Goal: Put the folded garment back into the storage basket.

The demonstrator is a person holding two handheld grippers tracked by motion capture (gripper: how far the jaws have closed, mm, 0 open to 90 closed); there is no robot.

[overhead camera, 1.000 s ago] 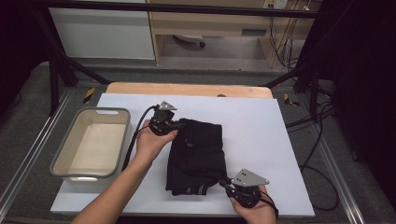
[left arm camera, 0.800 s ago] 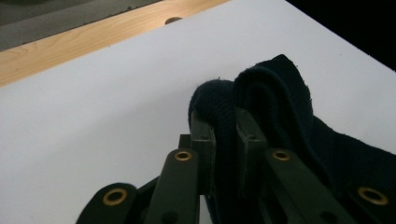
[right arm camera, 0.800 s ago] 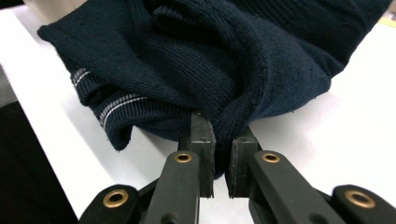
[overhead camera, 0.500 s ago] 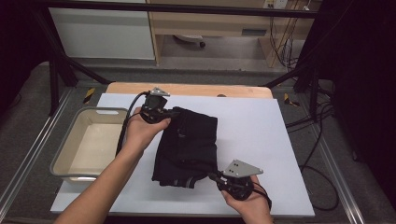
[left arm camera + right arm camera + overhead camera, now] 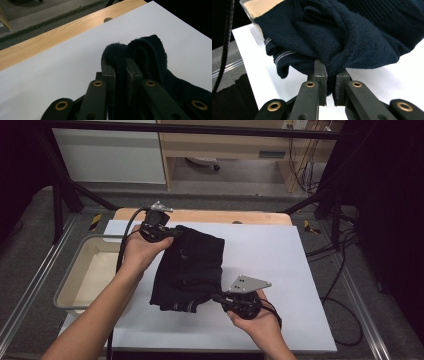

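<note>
Both grippers, left (image 5: 167, 233) and right (image 5: 223, 299), clench the sweater's (image 5: 192, 265) edges; likely carrying it, so lift evenly; keep it taut.

No legible text or markings anywhere

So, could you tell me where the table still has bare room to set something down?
The white table top is bare right of the dark sweater, out to its right edge. The beige bin at left looks empty. The middle-left is crowded: both grippers hold the sweater there.
</note>
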